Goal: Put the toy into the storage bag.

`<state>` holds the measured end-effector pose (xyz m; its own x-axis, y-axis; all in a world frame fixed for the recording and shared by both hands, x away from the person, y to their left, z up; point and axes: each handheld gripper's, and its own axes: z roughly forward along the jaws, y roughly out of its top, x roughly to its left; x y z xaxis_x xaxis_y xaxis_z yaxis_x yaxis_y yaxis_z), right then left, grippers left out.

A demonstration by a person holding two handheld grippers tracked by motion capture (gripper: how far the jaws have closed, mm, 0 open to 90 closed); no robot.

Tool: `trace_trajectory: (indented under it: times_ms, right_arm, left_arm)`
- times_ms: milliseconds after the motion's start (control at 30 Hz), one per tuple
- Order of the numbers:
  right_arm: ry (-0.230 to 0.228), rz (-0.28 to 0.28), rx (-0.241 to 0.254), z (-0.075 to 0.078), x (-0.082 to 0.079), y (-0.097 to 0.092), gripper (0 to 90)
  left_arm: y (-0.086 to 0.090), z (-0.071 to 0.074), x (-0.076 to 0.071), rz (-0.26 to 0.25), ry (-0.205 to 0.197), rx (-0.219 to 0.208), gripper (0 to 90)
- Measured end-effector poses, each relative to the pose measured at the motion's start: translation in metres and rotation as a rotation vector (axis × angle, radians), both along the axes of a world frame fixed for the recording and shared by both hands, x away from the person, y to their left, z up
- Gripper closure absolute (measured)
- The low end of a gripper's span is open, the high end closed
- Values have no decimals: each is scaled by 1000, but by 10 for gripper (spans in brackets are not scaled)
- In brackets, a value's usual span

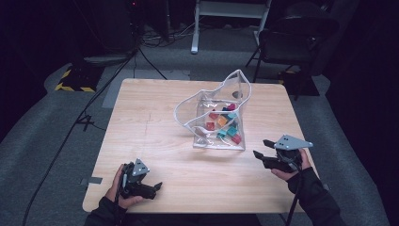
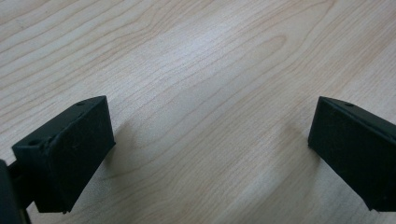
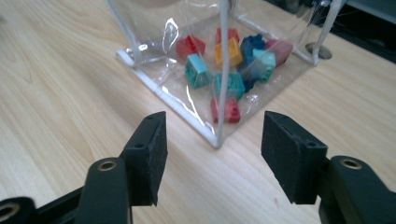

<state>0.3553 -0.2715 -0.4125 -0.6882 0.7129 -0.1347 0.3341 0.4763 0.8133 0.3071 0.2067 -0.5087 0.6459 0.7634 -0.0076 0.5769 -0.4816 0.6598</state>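
A clear plastic bag [image 1: 214, 110] with white trim stands open on the wooden table [image 1: 150, 122], right of centre. Several coloured bricks [image 1: 225, 126] lie inside it, red, teal, orange and blue. My right gripper [image 1: 260, 147] is low over the table just right of the bag and points at it. In the right gripper view its jaws [image 3: 212, 135] stand open with nothing between them, and the bag's near corner [image 3: 217, 140] and the bricks [image 3: 224, 70] lie just ahead. My left gripper [image 1: 153, 188] rests near the front left edge, open over bare wood [image 2: 210, 56].
A dark chair [image 1: 291, 37] and a white frame [image 1: 226, 14] stand beyond the table's far edge. Cables and a yellow-and-black striped base [image 1: 75, 80] lie on the grey floor at the left. Bare wood stretches between the two grippers.
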Motion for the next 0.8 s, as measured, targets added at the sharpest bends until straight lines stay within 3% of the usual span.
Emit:
trace_trajectory:
  times_ms: [100,200,300,433,700,800]
  right_arm:
    - [13,12,-4,-11,-3,-4,396]
    - [34,19,-25,-23,-5,-7,366]
    - [42,25,-78,-37,-8,-9,339]
    - [82,33,-89,-55,-12,-16,308]
    - [137,21,-72,-83,-20,-29,263]
    - [156,6,-36,-89,-22,-37,250]
  left_arm:
    - [0,0,0,1,0,-1,5]
    - [0,0,0,0,0,0,5]
    - [0,0,0,1,0,-1,5]
    - [0,0,0,-1,1,2,5]
    - [0,0,0,1,0,-1,5]
    - [0,0,0,1,0,0,5]
